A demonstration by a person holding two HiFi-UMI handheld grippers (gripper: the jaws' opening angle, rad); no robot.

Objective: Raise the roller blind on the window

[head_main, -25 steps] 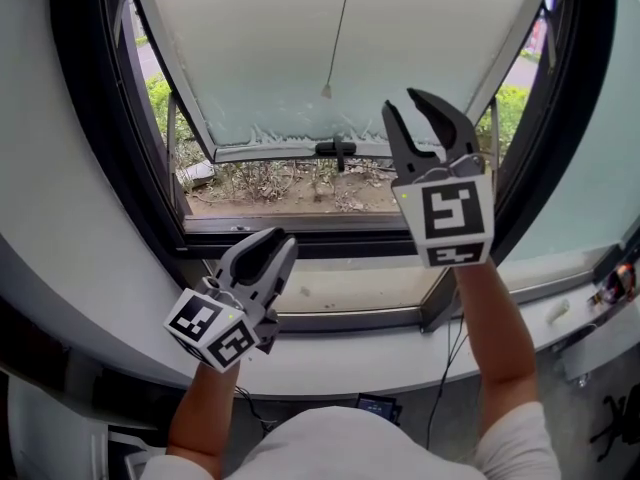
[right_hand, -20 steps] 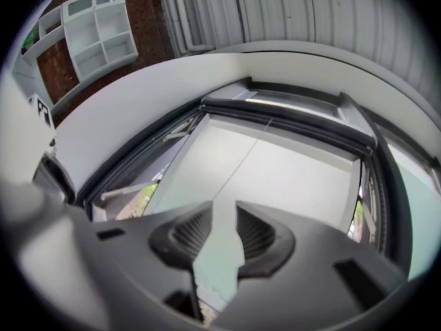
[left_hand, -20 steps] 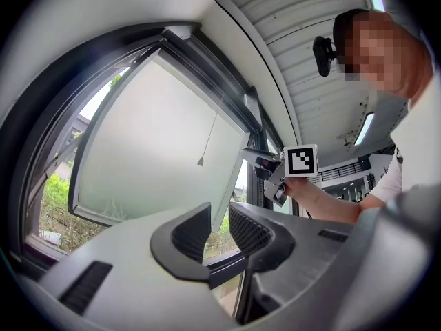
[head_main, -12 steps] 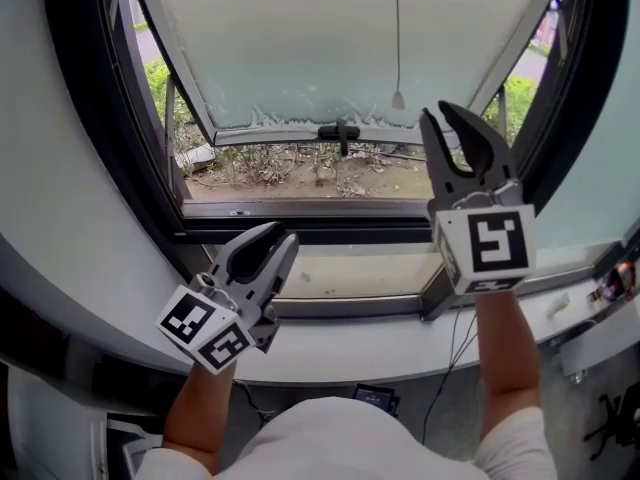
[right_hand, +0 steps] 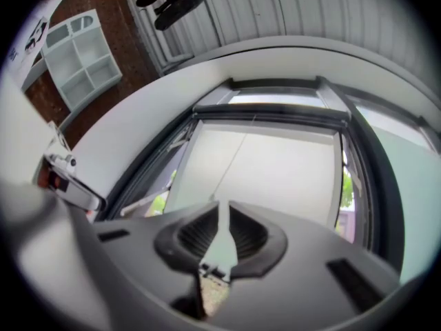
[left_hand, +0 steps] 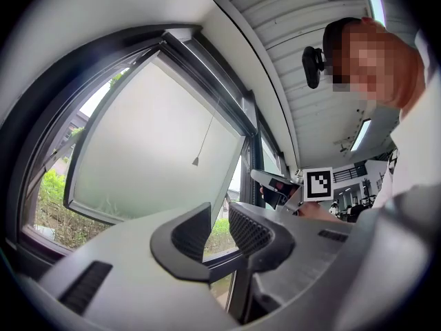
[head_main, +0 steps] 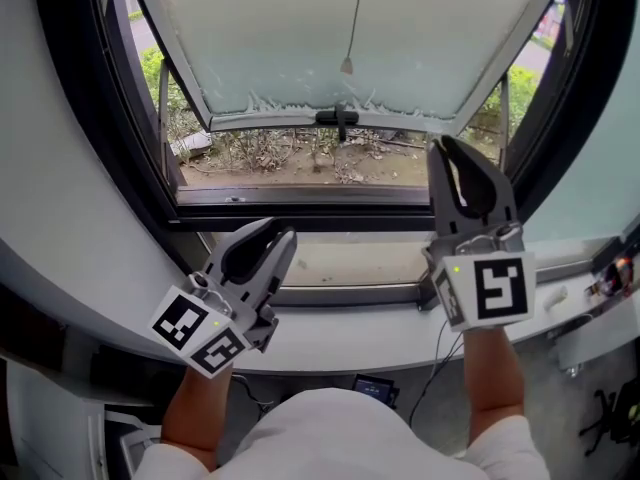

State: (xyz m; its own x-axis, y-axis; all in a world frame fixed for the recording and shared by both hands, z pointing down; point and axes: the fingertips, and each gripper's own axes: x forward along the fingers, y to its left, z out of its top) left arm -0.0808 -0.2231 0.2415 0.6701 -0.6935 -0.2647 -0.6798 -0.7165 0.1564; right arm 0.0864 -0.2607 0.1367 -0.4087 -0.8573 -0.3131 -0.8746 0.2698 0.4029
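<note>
The pale roller blind covers the upper window, and its bottom bar hangs above the open lower gap. A thin pull cord ends in a small weight that hangs free in front of the blind. My right gripper is below and to the right of the weight, clear of the cord. Its jaws are closing to a narrow slit with nothing between them. Low at the left, over the sill, my left gripper is open and empty. The blind and the weight lie far ahead of it.
A black window frame surrounds the pane, with a dark handle at the blind's bottom bar. Soil and plants show outside. The white sill runs below, and cables hang under it. A white shelf unit stands behind.
My right gripper has dropped down and to the right, away from the cord's weight, and its jaws have narrowed. The weight has swung sideways. The left gripper has barely moved.
</note>
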